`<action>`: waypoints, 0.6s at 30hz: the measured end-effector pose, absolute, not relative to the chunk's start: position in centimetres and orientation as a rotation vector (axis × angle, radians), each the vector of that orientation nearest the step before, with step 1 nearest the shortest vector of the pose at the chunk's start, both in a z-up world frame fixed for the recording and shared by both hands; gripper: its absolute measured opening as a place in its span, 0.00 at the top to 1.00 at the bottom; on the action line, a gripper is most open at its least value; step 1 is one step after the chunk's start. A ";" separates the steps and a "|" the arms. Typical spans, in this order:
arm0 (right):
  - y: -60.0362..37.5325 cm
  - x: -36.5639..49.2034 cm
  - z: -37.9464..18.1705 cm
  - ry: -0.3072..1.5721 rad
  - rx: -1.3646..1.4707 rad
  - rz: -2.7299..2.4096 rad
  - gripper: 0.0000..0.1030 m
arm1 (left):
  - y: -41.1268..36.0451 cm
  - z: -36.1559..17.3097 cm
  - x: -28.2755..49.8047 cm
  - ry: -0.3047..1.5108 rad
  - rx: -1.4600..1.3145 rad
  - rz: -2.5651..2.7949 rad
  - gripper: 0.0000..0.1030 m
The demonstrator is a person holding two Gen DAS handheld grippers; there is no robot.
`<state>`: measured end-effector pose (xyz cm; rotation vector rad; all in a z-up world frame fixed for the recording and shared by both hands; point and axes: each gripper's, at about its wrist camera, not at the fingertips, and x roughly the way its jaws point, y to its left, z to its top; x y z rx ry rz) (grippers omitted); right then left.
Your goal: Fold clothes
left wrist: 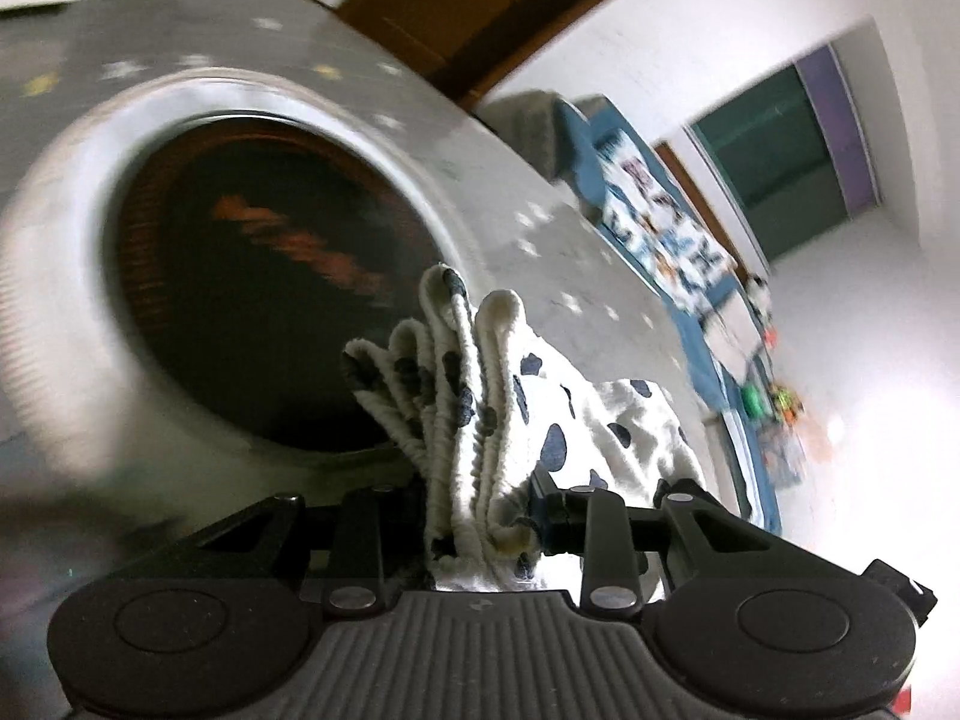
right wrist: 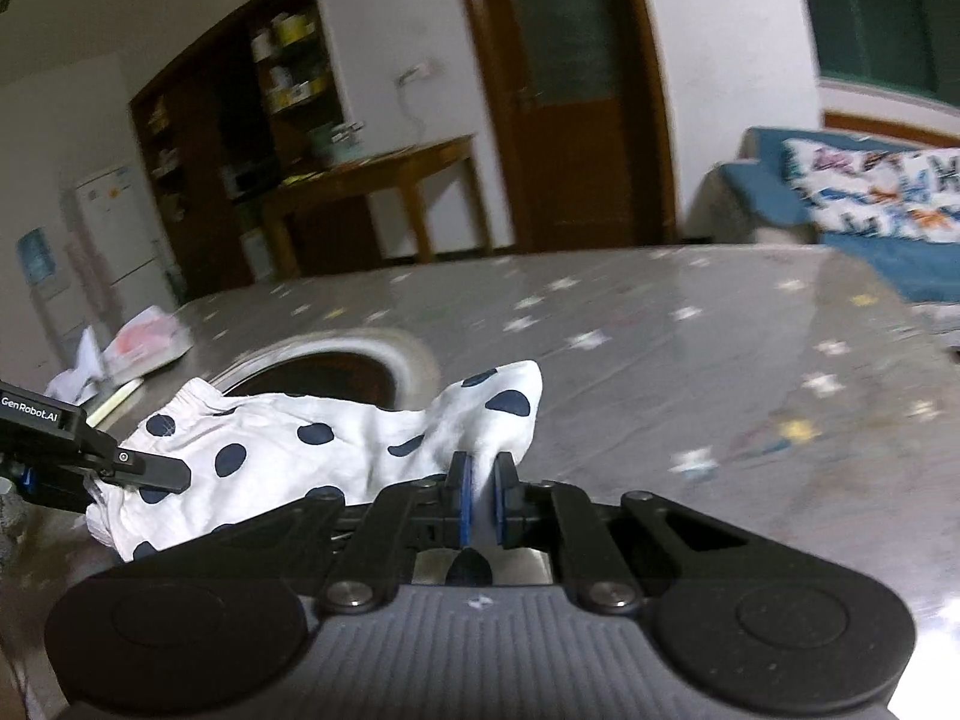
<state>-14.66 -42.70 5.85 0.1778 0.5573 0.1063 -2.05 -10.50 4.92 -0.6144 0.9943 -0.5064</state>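
**Both fingers clamped on the spotted garment, lifted over the table**

The right gripper [right wrist: 480, 501] has its blue-edged fingers [right wrist: 461, 501] pressed nearly together on a thin pinch of white cloth, one corner of the polka-dot garment [right wrist: 282, 450]. The left gripper [left wrist: 480, 516] is clamped on a much thicker bunch: several gathered, ribbed folds, probably an elastic waistband, stand up between its fingers [left wrist: 555, 507] and hold them part-way apart. In the right wrist view the left gripper also shows at the left edge, biting the opposite end of the same garment.

The cloth hangs slack between the two grips, sagging toward the grey star-printed table [right wrist: 690, 324] and partly over a round recessed opening [left wrist: 252, 282] with a dark, reddish inside.

This looks like the spreading step: the garment is held at two ends but not yet flat, so no fold has been made. The next move likely calls for drawing the hands apart until the fabric is taut, then laying it on a bare stretch of table.

The round opening is the main hazard, since cloth set down there would droop in; the open area to the right seems safer. A book or packet with crumpled paper [right wrist: 141, 345] lies at the far left of the table, well apart. A blue sofa with a patterned blanket [right wrist: 870, 192] stands beyond the table edge.
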 end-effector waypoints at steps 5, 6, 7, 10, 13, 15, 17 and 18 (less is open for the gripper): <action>-46.7 -15.9 7.0 0.522 0.163 -0.012 0.94 | -16.9 6.1 -0.2 0.997 -0.531 -0.610 0.68; -47.5 -16.1 7.2 0.516 0.160 -0.038 0.94 | -18.1 6.3 0.1 1.000 -0.515 -0.629 0.68; -48.3 -16.3 7.3 0.512 0.160 -0.063 0.94 | -19.4 6.5 0.4 1.003 -0.501 -0.647 0.68; -50.7 -16.9 7.5 0.505 0.161 -0.131 0.94 | -23.0 6.9 1.2 1.008 -0.454 -0.699 0.68; -53.0 -17.3 7.3 0.504 0.166 -0.191 0.94 | -26.0 6.9 1.9 1.007 -0.415 -0.737 0.68; -54.2 -17.4 7.1 0.504 0.169 -0.224 0.94 | -27.7 6.8 2.3 1.010 -0.397 -0.747 0.68; -55.3 -17.5 6.7 0.505 0.173 -0.250 0.94 | -29.4 6.5 2.7 1.018 -0.373 -0.762 0.68; -55.7 -17.6 6.5 0.505 0.175 -0.262 0.94 | -30.2 6.4 2.9 1.020 -0.360 -0.762 0.68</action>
